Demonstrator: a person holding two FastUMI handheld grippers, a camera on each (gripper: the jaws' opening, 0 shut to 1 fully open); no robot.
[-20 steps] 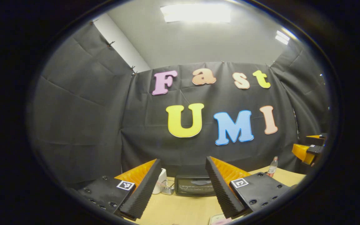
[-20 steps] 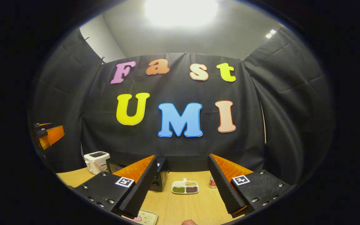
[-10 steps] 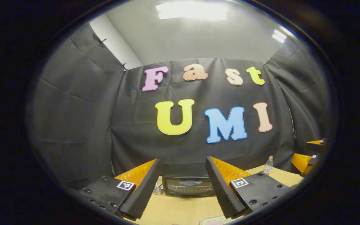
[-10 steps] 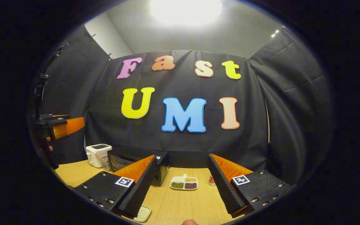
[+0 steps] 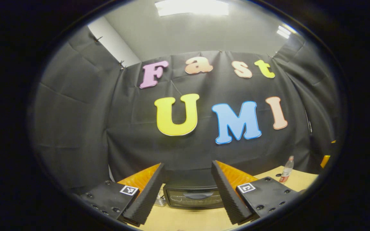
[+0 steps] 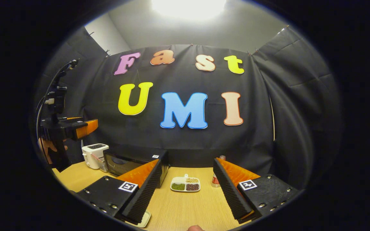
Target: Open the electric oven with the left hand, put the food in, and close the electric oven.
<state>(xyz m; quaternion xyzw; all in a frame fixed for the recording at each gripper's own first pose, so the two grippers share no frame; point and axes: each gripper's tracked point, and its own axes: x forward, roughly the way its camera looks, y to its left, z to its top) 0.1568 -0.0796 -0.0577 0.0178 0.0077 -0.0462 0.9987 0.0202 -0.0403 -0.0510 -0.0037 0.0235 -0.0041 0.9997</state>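
Left gripper view has the electric oven (image 5: 194,197) dead ahead, framed between the left gripper's (image 5: 188,192) two foam fingers, which are spread wide with nothing in them. The oven's glass door looks fully closed, so honestly nothing on the list is done yet: door needs opening, food goes in, door gets closed.

In the right gripper view the right gripper (image 6: 186,192) is also spread apart and empty, hanging over the wooden table (image 6: 185,208). The oven (image 6: 133,163) sits left of it there, with a white toaster (image 6: 94,155) just beyond the oven's far side. To the oven's right is a divided dish of beans and grains (image 6: 185,185), then a small bottle (image 6: 215,179). A corner of a pale plate (image 6: 143,220) peeks out in front of the oven, low down; can't tell if that's the food.

My guess: the left gripper goes for the door handle first.
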